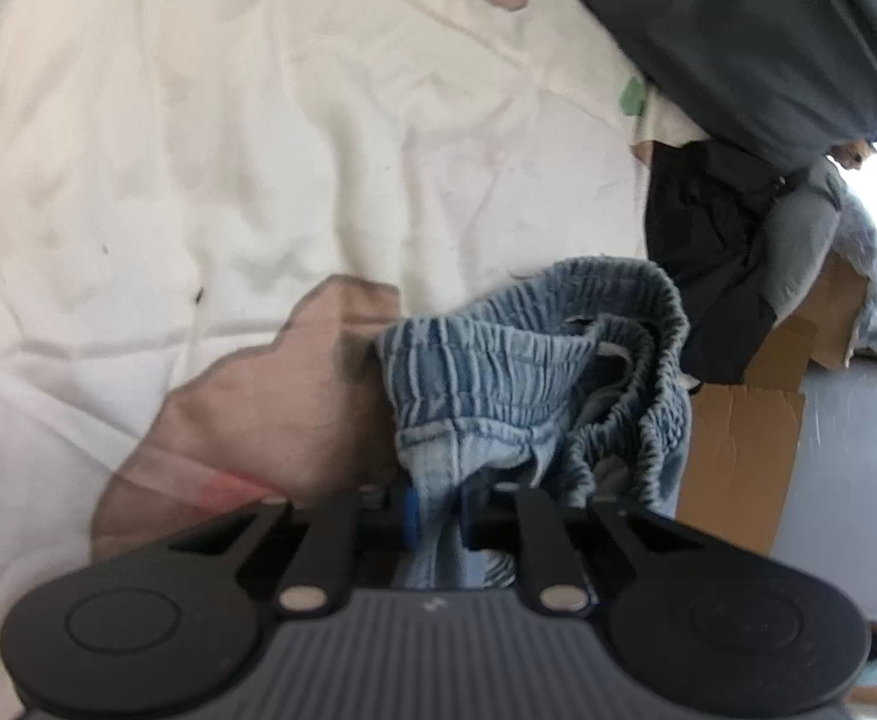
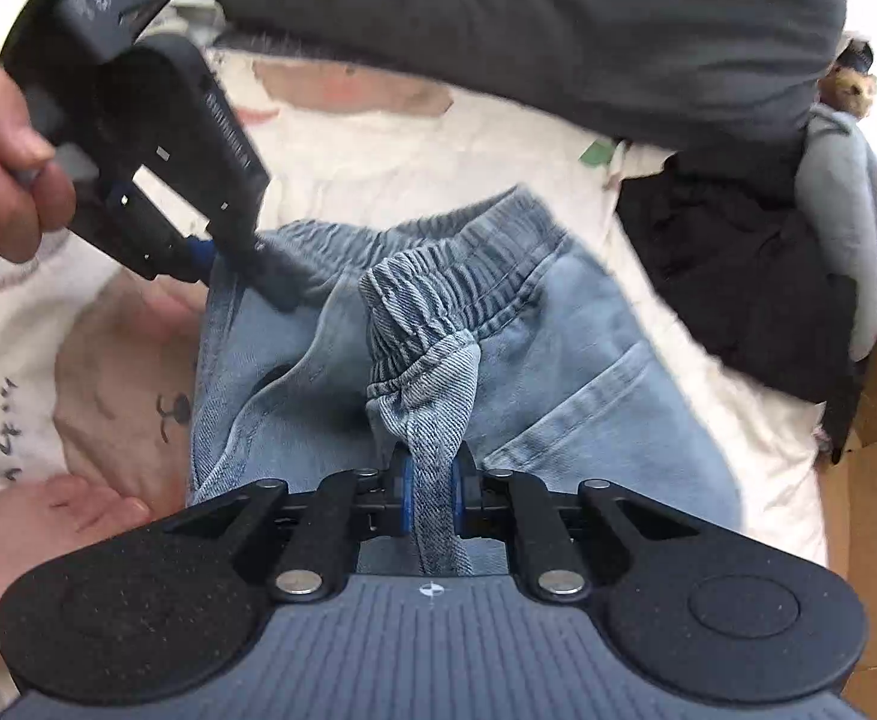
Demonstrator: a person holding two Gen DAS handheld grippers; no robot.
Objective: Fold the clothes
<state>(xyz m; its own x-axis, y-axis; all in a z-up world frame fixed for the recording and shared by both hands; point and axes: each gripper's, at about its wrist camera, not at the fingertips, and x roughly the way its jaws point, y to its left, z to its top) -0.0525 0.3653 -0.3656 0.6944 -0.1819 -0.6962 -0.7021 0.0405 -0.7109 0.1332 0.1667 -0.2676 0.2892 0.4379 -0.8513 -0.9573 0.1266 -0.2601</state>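
While one pair of light-blue jeans (image 2: 534, 360) lies on the white printed bedsheet (image 1: 258, 150), its elastic waistband is pinched by two grippers: left gripper (image 2: 216, 252), right gripper (image 2: 432, 492).

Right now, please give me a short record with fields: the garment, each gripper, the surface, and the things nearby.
garment: light blue jeans, elastic waistband bunched
left gripper: shut on the waistband at one side
right gripper: shut on a fold of the waistband
hand: holds the left gripper
surface: white bedsheet with pink prints
nearby: dark grey bedding, black garment, cardboard box
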